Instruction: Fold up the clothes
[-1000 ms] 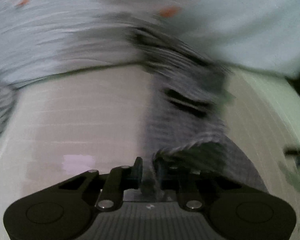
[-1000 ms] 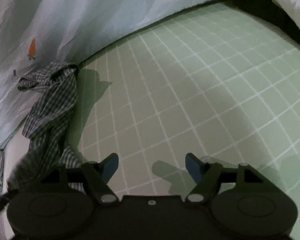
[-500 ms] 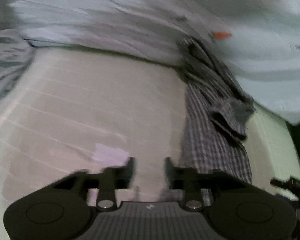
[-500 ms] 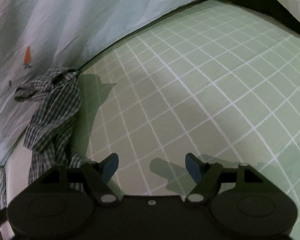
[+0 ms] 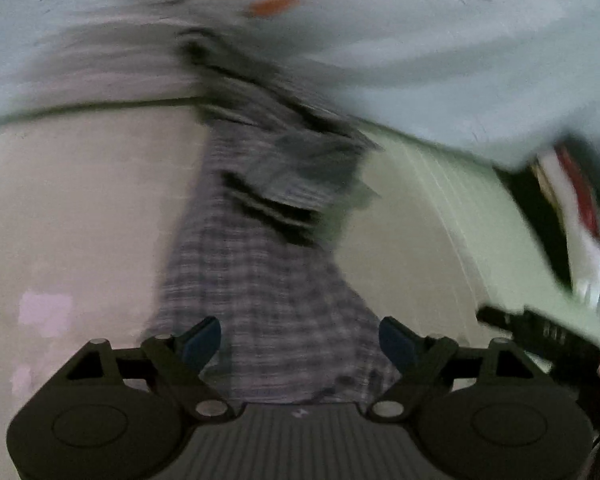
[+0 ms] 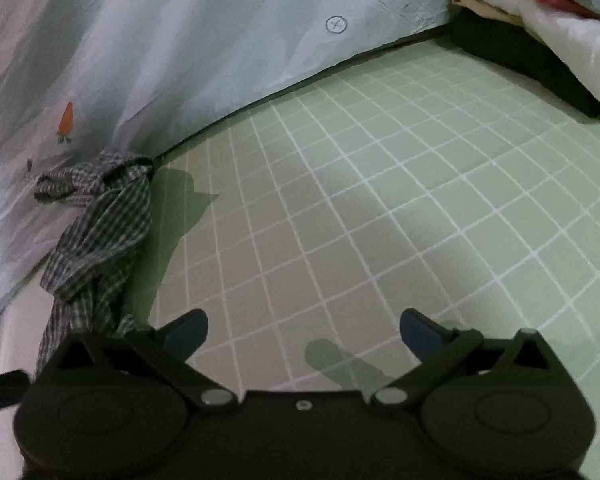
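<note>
A crumpled grey checked garment (image 5: pixel 260 264) lies stretched from just in front of my left gripper (image 5: pixel 300 342) up to the pale sheet; the view is blurred. My left gripper is open and empty, with the cloth's near end between and below its fingers. The same checked garment (image 6: pixel 100 232) shows at the left of the right wrist view, bunched at the edge of the green grid mat (image 6: pixel 380 220). My right gripper (image 6: pixel 302 330) is open and empty, low over the mat, to the right of the cloth.
A pale blue sheet with carrot prints (image 6: pixel 180 60) rises behind the mat. A stack of folded clothes (image 6: pixel 540 16) sits on a dark block at the far right. A beige surface (image 5: pixel 80 220) lies left of the garment.
My left gripper has let go of the checked garment and opened wide, swinging back over it. My right gripper stayed open and shifted slightly over the mat.
</note>
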`<state>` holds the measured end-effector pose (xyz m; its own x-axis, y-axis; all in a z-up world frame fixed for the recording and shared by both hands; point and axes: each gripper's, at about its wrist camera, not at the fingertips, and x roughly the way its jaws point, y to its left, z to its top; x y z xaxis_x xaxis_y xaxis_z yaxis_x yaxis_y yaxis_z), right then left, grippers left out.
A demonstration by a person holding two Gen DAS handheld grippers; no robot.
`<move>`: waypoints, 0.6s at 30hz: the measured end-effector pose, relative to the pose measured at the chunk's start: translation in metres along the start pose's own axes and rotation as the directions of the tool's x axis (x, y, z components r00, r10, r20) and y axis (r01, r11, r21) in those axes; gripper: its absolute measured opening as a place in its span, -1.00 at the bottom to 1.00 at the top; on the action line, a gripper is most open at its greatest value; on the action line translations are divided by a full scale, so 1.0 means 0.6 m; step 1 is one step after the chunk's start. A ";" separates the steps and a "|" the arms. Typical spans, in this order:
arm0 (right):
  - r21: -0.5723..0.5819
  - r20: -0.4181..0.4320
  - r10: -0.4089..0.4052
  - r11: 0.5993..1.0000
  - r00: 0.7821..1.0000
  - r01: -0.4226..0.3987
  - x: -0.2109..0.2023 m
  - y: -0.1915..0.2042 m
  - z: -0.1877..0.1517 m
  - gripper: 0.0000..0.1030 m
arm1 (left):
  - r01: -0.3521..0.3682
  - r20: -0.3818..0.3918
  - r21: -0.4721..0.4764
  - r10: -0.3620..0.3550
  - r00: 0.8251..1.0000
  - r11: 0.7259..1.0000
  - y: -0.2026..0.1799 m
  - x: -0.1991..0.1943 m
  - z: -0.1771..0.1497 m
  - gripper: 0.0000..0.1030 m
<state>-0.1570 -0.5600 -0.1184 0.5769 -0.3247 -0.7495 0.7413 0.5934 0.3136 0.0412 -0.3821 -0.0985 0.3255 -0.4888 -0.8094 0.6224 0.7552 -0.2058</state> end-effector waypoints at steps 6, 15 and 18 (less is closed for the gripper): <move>-0.069 -0.022 0.017 0.997 1.000 -0.018 0.004 -0.013 0.009 1.00 | -0.169 -0.028 0.286 0.185 0.982 0.943 -0.095 0.066 -0.020 -0.10; -0.020 -0.027 0.035 0.999 0.999 -0.036 0.005 -0.028 0.008 0.94 | -0.314 0.128 0.000 0.312 0.942 0.949 0.019 -0.027 0.010 -0.89; 0.002 -0.029 0.037 0.999 0.999 -0.037 0.007 -0.024 0.007 0.90 | -0.360 0.158 -0.135 0.379 0.912 0.923 0.098 -0.067 0.019 -0.89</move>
<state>-0.1638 -0.5728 -0.1237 0.5942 -0.2812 -0.7535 0.7200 0.6036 0.3425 0.0728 -0.3230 -0.0718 0.6450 -0.2282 -0.7293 0.3608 0.9323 0.0274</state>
